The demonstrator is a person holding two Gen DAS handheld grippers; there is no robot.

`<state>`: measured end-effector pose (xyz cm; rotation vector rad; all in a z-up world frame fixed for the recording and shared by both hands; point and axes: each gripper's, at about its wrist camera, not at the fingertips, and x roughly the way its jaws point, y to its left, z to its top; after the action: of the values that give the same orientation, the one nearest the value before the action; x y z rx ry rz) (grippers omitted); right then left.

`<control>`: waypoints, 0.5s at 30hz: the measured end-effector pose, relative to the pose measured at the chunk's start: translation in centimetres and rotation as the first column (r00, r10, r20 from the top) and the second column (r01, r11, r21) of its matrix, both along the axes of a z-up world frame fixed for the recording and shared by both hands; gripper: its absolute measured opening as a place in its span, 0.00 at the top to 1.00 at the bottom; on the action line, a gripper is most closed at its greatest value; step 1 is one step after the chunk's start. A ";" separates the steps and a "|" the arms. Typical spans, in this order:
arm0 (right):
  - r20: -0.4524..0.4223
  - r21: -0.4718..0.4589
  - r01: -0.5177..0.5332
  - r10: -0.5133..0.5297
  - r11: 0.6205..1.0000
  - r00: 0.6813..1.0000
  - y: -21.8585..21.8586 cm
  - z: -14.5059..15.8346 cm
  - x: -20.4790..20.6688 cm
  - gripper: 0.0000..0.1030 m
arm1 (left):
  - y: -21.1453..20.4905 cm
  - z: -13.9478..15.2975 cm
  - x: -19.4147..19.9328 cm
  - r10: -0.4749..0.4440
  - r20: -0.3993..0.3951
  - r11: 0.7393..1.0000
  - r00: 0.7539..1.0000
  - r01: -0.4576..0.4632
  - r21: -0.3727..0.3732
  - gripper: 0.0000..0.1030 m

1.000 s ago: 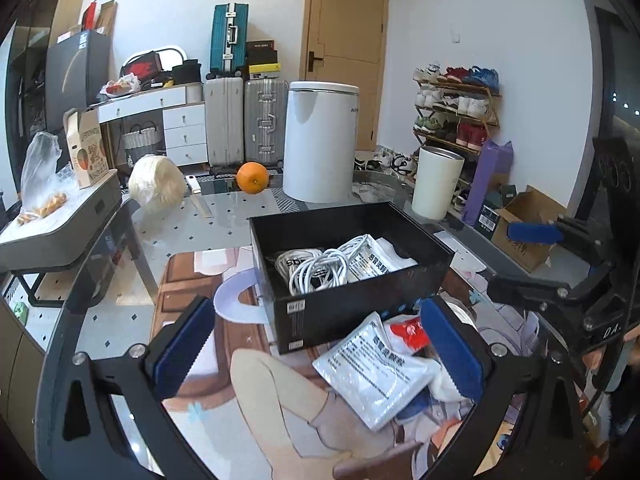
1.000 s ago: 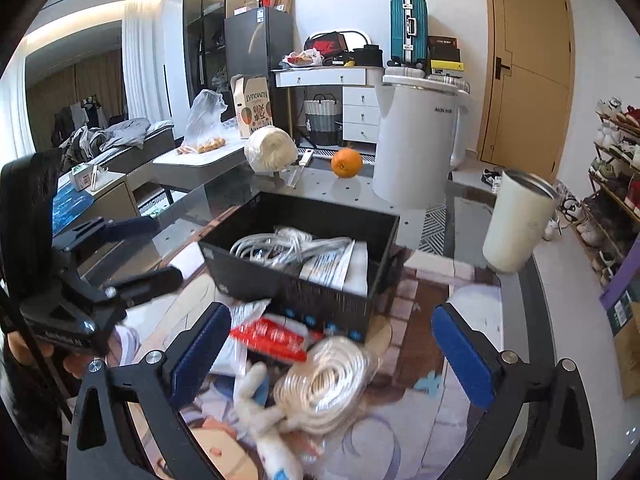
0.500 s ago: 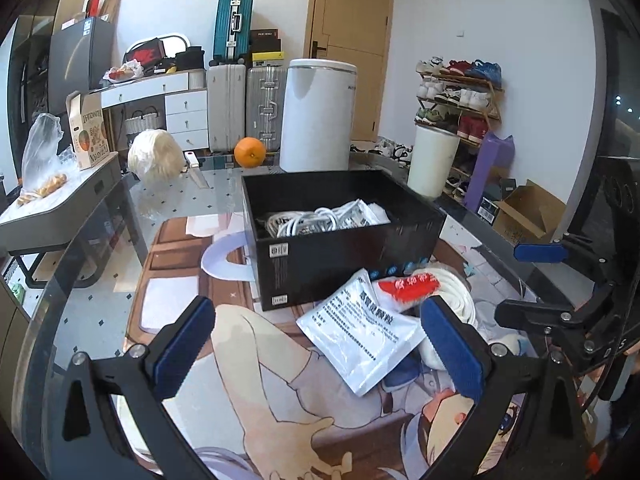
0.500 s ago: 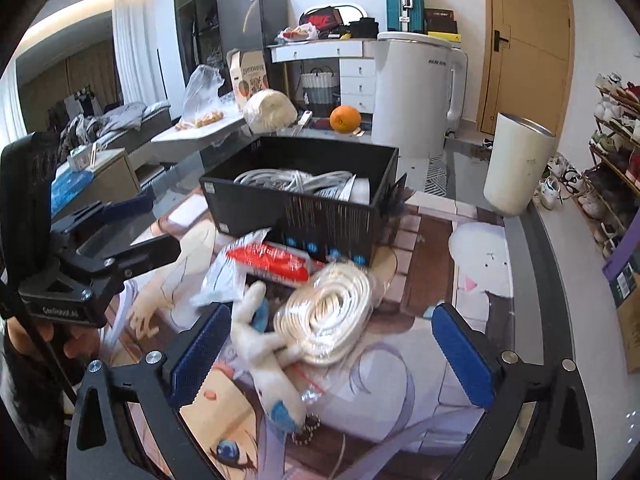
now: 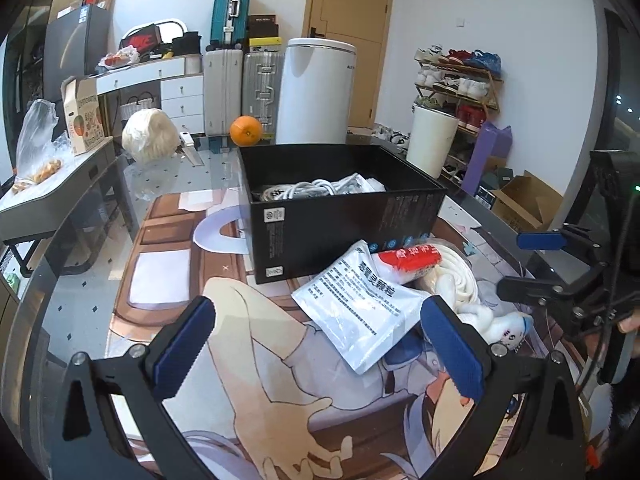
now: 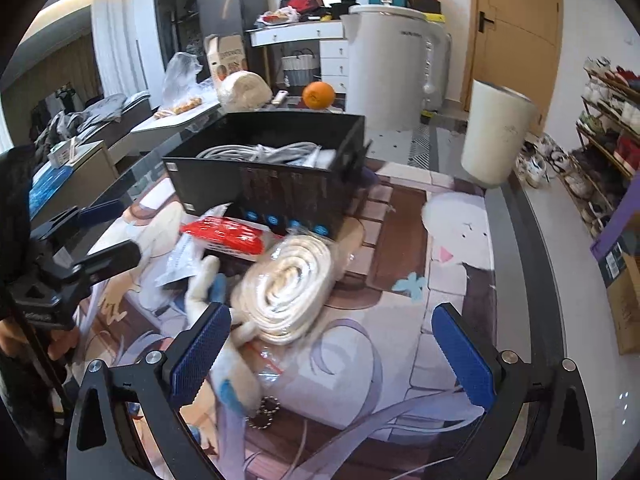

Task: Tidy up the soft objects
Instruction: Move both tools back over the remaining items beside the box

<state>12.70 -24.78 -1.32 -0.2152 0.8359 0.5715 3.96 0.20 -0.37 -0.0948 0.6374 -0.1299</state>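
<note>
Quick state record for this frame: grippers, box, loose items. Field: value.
left gripper: open, holding nothing
right gripper: open, holding nothing
black box: on the mat, white cables inside
white pouch: outside the box, against its front
red packet: on the pile at the box front
rope coil: beside the plush toy
</note>
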 end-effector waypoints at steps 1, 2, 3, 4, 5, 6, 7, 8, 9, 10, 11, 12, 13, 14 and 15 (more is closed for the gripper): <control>-0.005 0.002 0.007 -0.007 1.000 1.000 0.0 -0.1 0.1 0.01 | 0.0 0.0 0.0 -0.005 0.001 1.000 1.000 0.005 -0.001 0.00; -0.014 0.002 0.015 -0.015 1.000 1.000 -0.1 -0.4 0.3 0.01 | -0.1 0.0 -0.1 -0.008 0.001 1.000 1.000 0.008 -0.002 0.00; -0.024 0.004 0.016 -0.016 1.000 1.000 -0.2 -0.5 0.5 0.01 | -0.1 0.0 -0.1 -0.010 -0.001 1.000 1.000 0.010 -0.004 0.00; -0.032 0.003 0.015 -0.015 1.000 0.999 -0.1 -0.7 0.6 0.01 | -0.1 -0.1 0.0 -0.010 -0.005 1.000 1.000 0.010 -0.005 0.00; -0.039 -0.003 0.014 -0.014 1.000 0.999 -0.1 -0.9 0.6 0.01 | 0.0 -0.1 0.0 -0.010 -0.008 1.000 1.000 0.010 -0.006 0.00; -0.044 -0.010 0.011 -0.012 1.000 0.999 0.0 -1.1 0.7 0.01 | 0.0 -0.1 0.0 -0.011 -0.010 1.000 1.000 0.011 -0.008 0.00; -0.049 -0.015 0.007 -0.008 1.000 0.999 0.0 -1.2 0.6 0.01 | 0.0 -0.2 0.1 -0.013 -0.010 1.000 1.000 0.013 -0.008 0.00; -0.052 -0.018 0.002 -0.003 1.000 0.999 0.1 -1.3 0.6 0.01 | -0.1 -0.1 0.1 -0.014 -0.011 1.000 1.000 0.014 -0.008 0.00; -0.063 -0.022 -0.011 0.010 1.000 0.998 0.3 -1.5 0.5 0.01 | -0.1 -0.2 0.1 -0.017 -0.011 1.000 1.000 0.016 -0.007 0.00; -0.067 -0.025 -0.020 0.018 0.999 0.998 0.6 -1.6 0.4 0.01 | -0.2 -0.2 0.1 -0.020 -0.012 1.000 1.000 0.020 -0.005 0.00; -0.068 -0.032 -0.032 0.030 0.999 0.997 0.9 -1.7 0.3 0.01 | -0.2 -0.2 0.1 -0.022 -0.012 1.000 1.000 0.022 -0.004 0.00; -0.065 -0.038 -0.041 0.038 0.998 0.997 1.2 -1.8 0.1 0.01 | -0.2 -0.2 0.0 -0.024 -0.012 1.000 1.000 0.024 -0.002 0.00; -0.066 -0.041 -0.050 0.047 0.998 0.997 1.4 -1.8 0.0 0.01 | -0.3 -0.2 0.0 -0.025 -0.012 1.000 1.000 0.025 -0.002 0.00; -0.070 -0.042 -0.062 0.059 0.997 0.996 1.7 -1.9 -0.2 0.01 | -0.3 -0.2 0.0 -0.025 -0.012 1.000 1.000 0.025 -0.002 0.00; -0.074 -0.042 -0.075 0.072 0.996 0.995 2.0 -2.0 -0.4 0.01 | -0.3 -0.2 0.0 -0.025 -0.012 1.000 1.000 0.025 -0.003 0.00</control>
<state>12.32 -22.77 -3.35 -0.2688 0.9148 0.6331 3.98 -0.05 -0.58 -0.0902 0.6506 -0.1541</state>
